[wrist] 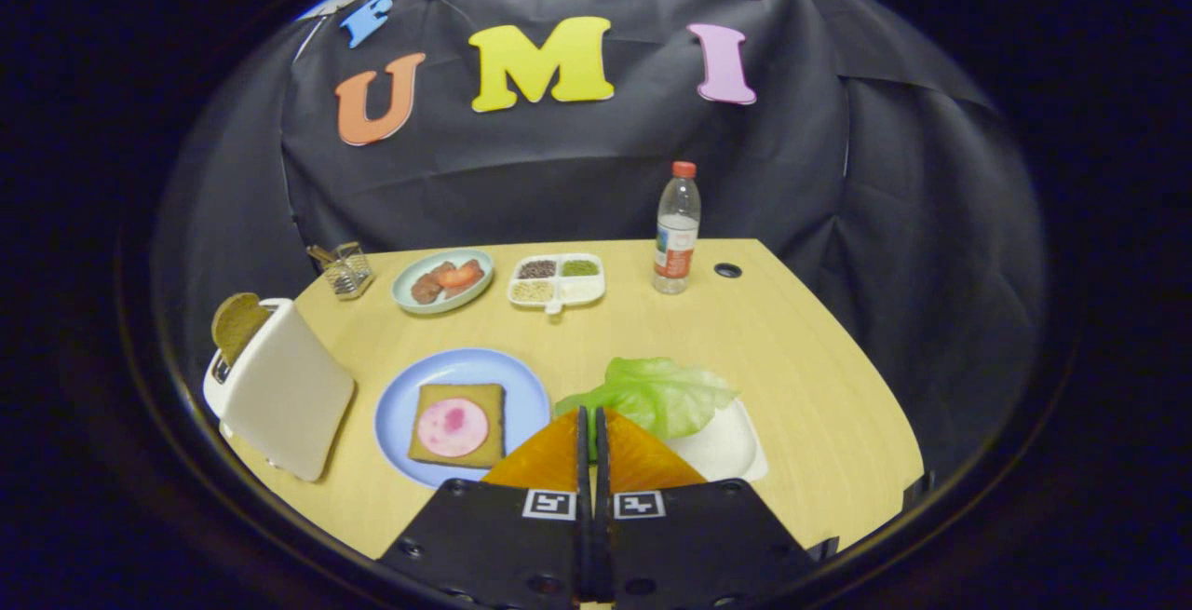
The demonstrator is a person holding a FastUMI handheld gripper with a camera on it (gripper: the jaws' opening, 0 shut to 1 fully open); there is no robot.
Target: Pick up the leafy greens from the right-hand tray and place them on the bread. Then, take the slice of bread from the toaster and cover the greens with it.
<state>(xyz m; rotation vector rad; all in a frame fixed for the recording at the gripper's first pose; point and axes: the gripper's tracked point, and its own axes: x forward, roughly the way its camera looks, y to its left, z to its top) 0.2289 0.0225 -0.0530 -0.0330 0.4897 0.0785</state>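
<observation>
Where the gripper (590, 424) looks forward along its two fingers, the jaws stand pressed nearly together, with a thin strip of the leafy greens (656, 393) caught in the narrow gap at their tips; the leaf's stem end runs in between them while the broad part spreads out just ahead and to the right. The greens lie over the near edge of the white tray (731, 447), which sits on the wooden counter (801, 359) just right of the fingers. To the left of the fingers is a blue plate (456, 371) carrying a slice of bread (461, 424) topped with a round pink slice of meat (453, 427). Further left stands a white toaster (284, 396) with a second slice of bread (237, 322) sticking up from its slot. Beyond, toward the dark wall, are a small wire holder (345, 268), a pale green plate of food (443, 280), a divided white dish of seeds (556, 278) and a clear bottle (677, 230) with a red cap
</observation>
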